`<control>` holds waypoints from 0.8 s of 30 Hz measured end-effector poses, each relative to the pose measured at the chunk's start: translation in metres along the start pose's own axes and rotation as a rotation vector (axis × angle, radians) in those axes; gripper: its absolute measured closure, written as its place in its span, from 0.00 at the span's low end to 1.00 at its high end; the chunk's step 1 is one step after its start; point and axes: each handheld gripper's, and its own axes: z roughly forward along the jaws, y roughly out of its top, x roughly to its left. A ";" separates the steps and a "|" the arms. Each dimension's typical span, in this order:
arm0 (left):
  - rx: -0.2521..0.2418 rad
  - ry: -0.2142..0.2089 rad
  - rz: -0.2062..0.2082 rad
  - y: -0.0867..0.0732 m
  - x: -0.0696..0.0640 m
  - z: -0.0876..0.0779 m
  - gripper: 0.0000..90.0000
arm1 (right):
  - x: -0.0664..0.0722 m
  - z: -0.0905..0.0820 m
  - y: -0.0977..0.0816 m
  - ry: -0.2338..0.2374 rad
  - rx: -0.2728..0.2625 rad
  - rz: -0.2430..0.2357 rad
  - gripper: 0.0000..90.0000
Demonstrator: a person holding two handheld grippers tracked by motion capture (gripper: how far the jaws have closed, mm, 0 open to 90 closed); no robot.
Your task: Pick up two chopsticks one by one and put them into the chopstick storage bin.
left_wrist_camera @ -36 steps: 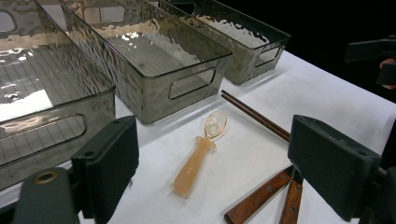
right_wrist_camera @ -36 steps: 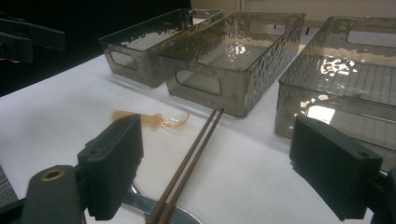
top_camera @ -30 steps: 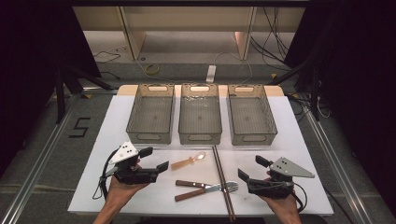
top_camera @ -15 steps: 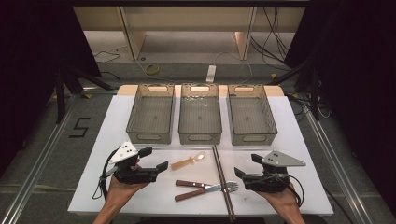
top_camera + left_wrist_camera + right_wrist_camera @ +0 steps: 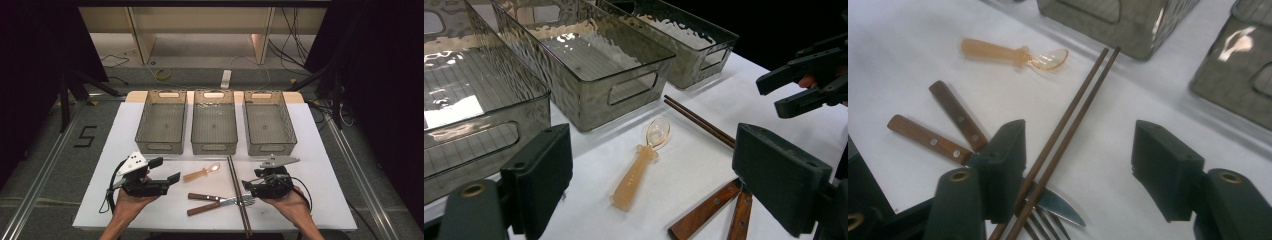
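The right hand-held gripper (image 5: 1078, 170), jaws just closing yet empty, straddled the chopsticks (image 5: 1068, 130) (lower centre); it should centre both sticks before pinching.

My white table (image 5: 320, 150) fills the frame's centre on a grey floor (image 5: 45, 150); pale shelving (image 5: 200, 25) crosses the top, black curtains (image 5: 380, 75) darken both sides.

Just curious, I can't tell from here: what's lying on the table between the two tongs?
In the high view, an orange spoon, a wooden-handled knife and fork and a pair of chopsticks lie between the left tongs and right tongs.
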 end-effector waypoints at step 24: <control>0.010 0.007 0.014 0.000 -0.001 0.001 0.18 | -0.002 0.042 0.004 0.063 0.170 0.053 0.69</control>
